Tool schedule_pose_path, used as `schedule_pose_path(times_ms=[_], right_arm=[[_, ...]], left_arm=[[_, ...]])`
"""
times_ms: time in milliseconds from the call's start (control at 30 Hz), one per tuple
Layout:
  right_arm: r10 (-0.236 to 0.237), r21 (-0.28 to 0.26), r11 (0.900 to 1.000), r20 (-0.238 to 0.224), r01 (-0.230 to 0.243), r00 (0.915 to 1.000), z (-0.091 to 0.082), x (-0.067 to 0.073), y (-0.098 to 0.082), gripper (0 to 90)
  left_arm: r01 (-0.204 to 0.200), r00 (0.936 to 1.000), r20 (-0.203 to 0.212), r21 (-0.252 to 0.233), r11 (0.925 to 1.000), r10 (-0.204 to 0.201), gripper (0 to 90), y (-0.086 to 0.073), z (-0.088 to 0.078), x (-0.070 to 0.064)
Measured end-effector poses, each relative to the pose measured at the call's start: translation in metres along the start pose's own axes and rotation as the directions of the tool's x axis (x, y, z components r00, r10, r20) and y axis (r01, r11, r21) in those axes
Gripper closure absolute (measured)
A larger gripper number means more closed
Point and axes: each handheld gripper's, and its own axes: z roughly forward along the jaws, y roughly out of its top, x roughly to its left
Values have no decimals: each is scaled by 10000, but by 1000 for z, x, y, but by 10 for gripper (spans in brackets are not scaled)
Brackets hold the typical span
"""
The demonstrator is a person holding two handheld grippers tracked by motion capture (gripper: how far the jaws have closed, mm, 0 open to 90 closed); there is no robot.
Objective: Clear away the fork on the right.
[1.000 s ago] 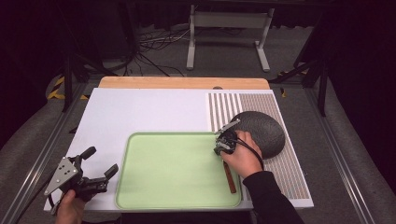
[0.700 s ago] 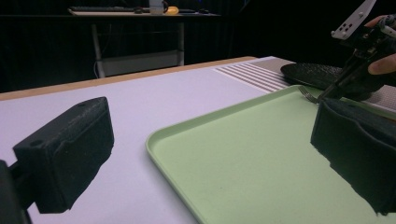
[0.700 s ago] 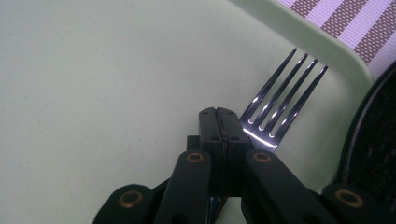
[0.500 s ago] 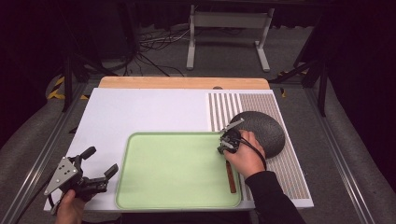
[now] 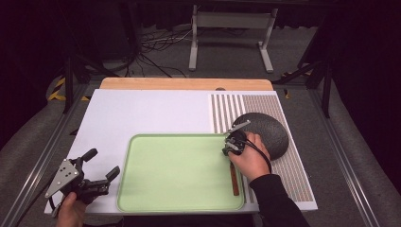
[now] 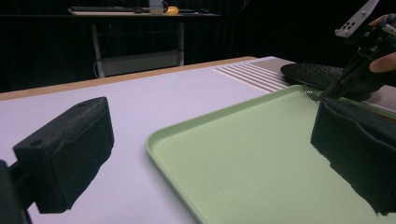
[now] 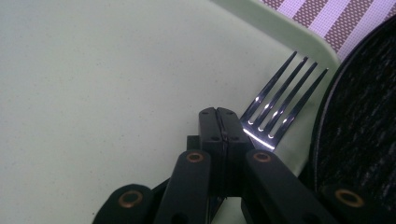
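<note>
Fork: lies at the far right corner of the green tray, beside the dark plate.
Right gripper: jaws pressed together just beside the fork, gripping nothing I can see.
Left gripper: jaws wide, empty.
Advice: spread the jaws, take the neck, lift straight.

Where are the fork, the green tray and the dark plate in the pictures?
fork [image 7: 280, 105]: right gripper view, on the tines.
green tray [image 5: 179, 170]: high view, on its bare floor.
dark plate [image 5: 269, 130]: high view, on its upper surface, beyond the hand.
</note>
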Motion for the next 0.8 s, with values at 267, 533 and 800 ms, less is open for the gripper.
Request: schedule_pose_path(times_ms=[267, 533, 800], right_arm=[[-338, -570, 9978, -40, 335, 9994, -14, 6, 7, 831], [-1439, -2144, 9666, 6, 1407, 9896, -30, 4, 12, 289], [-1974, -3095, 9338, -266, 1797, 9800, -48, 1, 10, 198]], left_arm=[[2, 10000, 10, 23, 10000, -2, 0, 0, 0, 0], [36, 10000, 9, -2, 10000, -36, 0, 0, 0, 0], [14, 10000, 20, 4, 10000, -14, 0, 0, 0, 0]])
